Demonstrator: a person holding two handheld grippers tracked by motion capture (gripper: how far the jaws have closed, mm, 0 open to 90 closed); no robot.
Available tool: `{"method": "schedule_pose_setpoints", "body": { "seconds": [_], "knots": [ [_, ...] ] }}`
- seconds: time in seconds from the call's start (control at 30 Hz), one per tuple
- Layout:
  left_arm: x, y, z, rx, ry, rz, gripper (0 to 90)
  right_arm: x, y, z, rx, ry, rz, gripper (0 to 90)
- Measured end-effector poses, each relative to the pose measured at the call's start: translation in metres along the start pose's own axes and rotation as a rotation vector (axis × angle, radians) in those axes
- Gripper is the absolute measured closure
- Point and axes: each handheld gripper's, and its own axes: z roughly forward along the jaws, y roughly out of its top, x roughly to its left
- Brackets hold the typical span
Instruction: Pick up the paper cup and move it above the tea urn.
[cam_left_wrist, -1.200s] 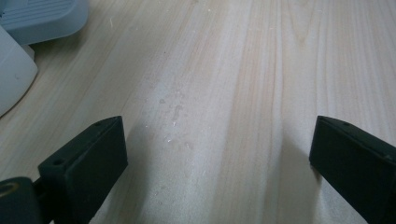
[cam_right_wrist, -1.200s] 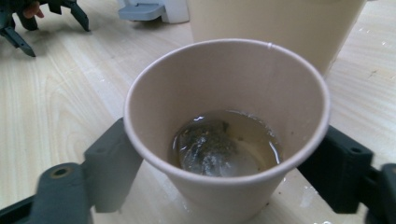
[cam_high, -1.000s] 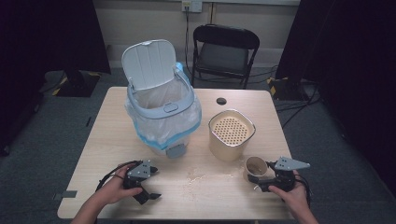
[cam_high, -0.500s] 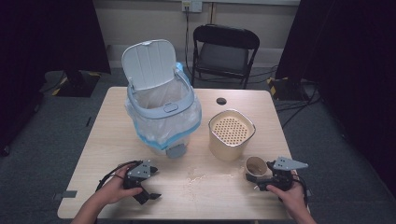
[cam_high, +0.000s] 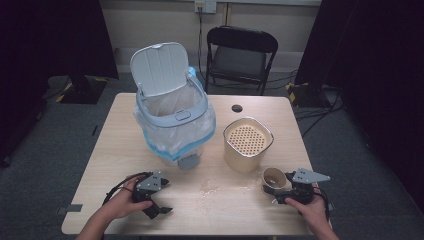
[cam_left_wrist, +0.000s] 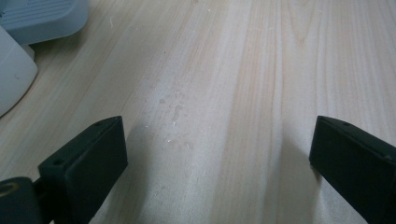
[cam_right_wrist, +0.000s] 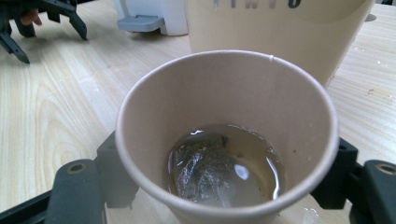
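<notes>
Clamping a tan paper cup — soggy teabag in shallow liquid — right gripper; left gripper wide apart.

Left tool low over the counter, jaws spread wide with nothing between them, left hand wrapped around its body. Right tool upright near the right front edge, jaws clamped on both sides of a paper cup, right hand behind it.
</notes>
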Motion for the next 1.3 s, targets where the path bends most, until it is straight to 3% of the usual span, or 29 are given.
{"method": "schedule_pose_setpoints", "body": {
  "seconds": [0.47,0.8,1.03,1.3],
  "knots": [
    [0.0,0.0,0.0,0.002,0.0,0.0,3.4,-0.013,0.018,-0.01,0.041,-0.055,-0.016,26.5],
    [0.0,0.0,0.0,0.0,0.0,0.0,3.4,-0.04,0.029,-0.011,0.101,-0.113,-0.031,26.9],
    [0.0,0.0,0.0,0.001,0.0,0.0,3.4,-0.056,0.035,-0.012,0.107,-0.13,-0.027,27.2],
    [0.0,0.0,0.0,0.0,0.0,0.0,3.4,-0.072,0.054,-0.006,0.113,-0.148,-0.045,27.2]
  ]
}}
